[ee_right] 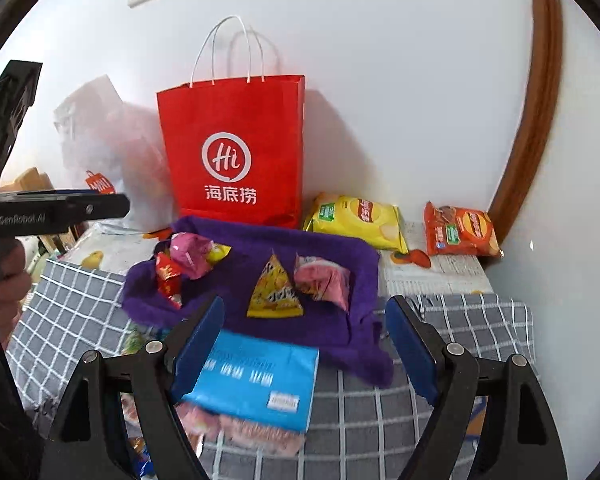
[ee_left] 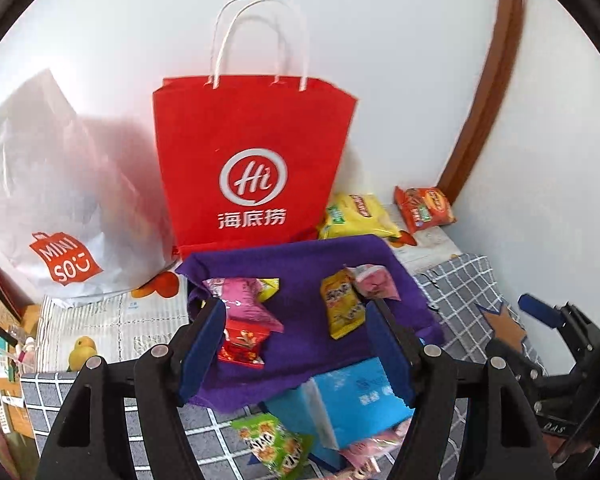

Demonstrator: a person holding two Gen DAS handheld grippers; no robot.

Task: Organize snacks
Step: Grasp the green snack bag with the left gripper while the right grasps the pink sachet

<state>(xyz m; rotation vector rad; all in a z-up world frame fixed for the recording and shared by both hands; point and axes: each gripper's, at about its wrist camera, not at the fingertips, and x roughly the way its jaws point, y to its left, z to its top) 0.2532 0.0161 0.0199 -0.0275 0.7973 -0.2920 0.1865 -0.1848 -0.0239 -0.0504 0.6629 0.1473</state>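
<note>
1. Left wrist view: the left gripper (ee_left: pixel 296 340) hangs above the purple cloth (ee_left: pixel 300 264), its blue pads spread well apart with nothing between them.
2. The purple cloth lies on the checked table cover (ee_left: pixel 460 292), its far edge just in front of the red paper bag (ee_left: pixel 252 152), which stands upright against the wall.
3. On the cloth's left part, a pink packet (ee_left: pixel 244 300) lies over a red packet (ee_left: pixel 242 346); toward the right edge, a yellow sachet (ee_left: pixel 340 306) lies with its long axis running from the far edge to the near edge, touching a pink-and-white packet (ee_left: pixel 374 282).
4. A blue tissue pack (ee_left: pixel 356 400) lies at the cloth's near edge; a green packet (ee_left: pixel 276 444) sits beside it on the cover.
5. Right wrist view: the right gripper (ee_right: pixel 306 344) is likewise held wide and empty over the near edge of the cloth (ee_right: pixel 260 248).
6. A yellow triangular sachet (ee_right: pixel 274 290) points its apex toward the bag (ee_right: pixel 232 148); the pink-and-white packet (ee_right: pixel 324 280) touches its right side.
7. A yellow crisp bag (ee_right: pixel 356 220) and an orange crisp bag (ee_right: pixel 460 232) lie near the surface's far right corner, long axes along the wall.
8. The left gripper (ee_right: pixel 60 208) enters at the left margin.
</note>
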